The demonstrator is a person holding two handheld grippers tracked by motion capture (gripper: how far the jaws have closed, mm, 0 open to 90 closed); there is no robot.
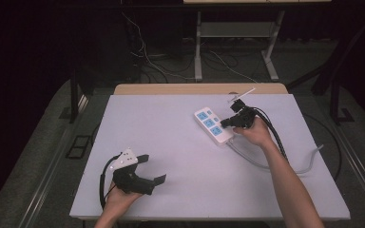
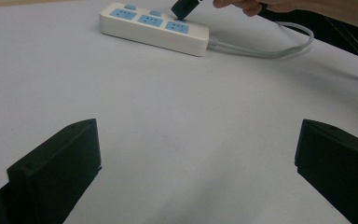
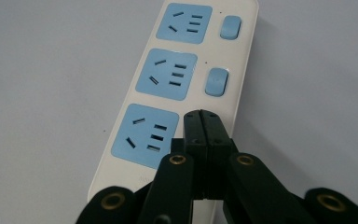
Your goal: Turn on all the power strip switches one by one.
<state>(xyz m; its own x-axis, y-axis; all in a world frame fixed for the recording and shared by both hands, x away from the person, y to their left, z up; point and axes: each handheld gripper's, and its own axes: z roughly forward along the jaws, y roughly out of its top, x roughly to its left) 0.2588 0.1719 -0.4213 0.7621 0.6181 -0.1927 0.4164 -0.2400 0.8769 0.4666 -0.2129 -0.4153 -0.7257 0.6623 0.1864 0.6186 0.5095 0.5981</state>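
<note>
Currently: right tongs (image 3: 200,122), together, on power strip's (image 1: 213,126) nearest switch; 2 switches (image 3: 216,81) untouched; left tongs (image 2: 191,163) apart, idle.

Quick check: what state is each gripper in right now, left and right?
Left gripper: open, holding nothing, over bare table.
Right gripper: closed, nothing between the jaws, tips at the power strip where its third switch would sit.
</note>
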